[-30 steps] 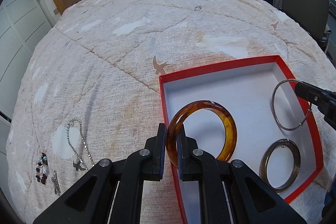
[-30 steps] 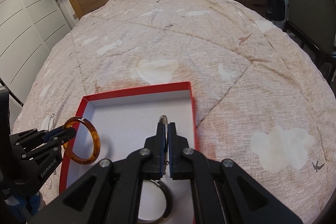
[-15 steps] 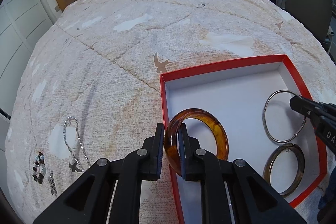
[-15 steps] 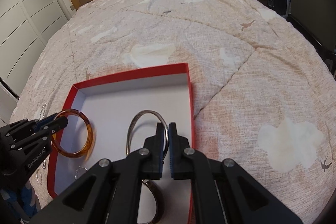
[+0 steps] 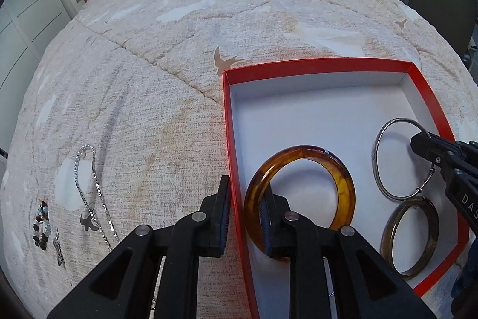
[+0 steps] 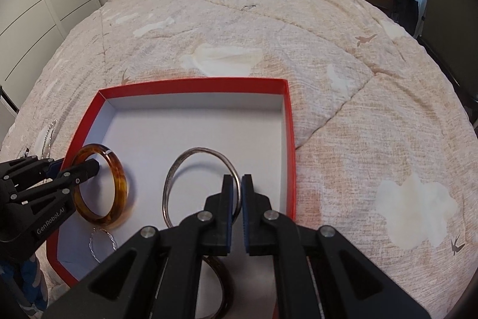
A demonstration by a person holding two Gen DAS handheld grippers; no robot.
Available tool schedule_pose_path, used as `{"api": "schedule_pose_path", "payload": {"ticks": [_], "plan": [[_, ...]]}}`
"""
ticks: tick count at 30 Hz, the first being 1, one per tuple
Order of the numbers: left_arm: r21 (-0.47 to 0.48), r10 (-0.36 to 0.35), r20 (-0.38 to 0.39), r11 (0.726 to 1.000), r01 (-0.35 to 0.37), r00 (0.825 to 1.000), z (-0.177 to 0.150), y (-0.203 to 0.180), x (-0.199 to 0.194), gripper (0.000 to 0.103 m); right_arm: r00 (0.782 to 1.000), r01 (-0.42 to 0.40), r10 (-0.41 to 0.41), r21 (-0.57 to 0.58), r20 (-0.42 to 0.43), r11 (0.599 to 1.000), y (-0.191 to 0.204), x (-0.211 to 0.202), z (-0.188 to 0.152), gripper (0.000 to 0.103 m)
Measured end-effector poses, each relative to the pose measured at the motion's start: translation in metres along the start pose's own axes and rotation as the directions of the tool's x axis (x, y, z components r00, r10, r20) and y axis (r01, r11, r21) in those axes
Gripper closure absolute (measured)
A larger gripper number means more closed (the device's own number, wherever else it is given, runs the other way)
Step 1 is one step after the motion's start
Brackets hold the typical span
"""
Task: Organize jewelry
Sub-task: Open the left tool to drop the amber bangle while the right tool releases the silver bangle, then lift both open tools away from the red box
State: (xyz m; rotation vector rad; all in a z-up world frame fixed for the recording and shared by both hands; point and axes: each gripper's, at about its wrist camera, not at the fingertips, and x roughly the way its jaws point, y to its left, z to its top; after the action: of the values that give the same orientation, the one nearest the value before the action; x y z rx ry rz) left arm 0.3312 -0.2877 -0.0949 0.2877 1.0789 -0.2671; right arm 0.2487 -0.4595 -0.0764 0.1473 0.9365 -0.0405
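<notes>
Left wrist view: glossy amber bangle (image 5: 343, 184) lies in red box (image 5: 313, 65).

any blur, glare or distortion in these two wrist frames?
Left wrist: strong fisheye bowing of the red box, dark corner vignette, amber bangle sharp. Right wrist: same bowing; silver bangle casts a soft shadow; no strong glare or blur.
</notes>
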Motion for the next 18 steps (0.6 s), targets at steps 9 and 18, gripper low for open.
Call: {"api": "schedule_pose_path", "payload": {"ticks": [9,18], "plan": [[-0.044,0.015,-0.028,0.999,-0.017,0.999,-0.002,0.012,-0.001,0.058,0.999,0.040,-0.040,-0.006,-0.017,0.999,0.001,-0.004,0.000,0.095],[-0.054,-0.004,0.006,0.999,0.005,1.000,-0.007,0.011,-0.025,0.054,0.998,0.060,-0.061,0.012,0.012,0.998,-0.002,-0.035,0.000,0.081]]}}
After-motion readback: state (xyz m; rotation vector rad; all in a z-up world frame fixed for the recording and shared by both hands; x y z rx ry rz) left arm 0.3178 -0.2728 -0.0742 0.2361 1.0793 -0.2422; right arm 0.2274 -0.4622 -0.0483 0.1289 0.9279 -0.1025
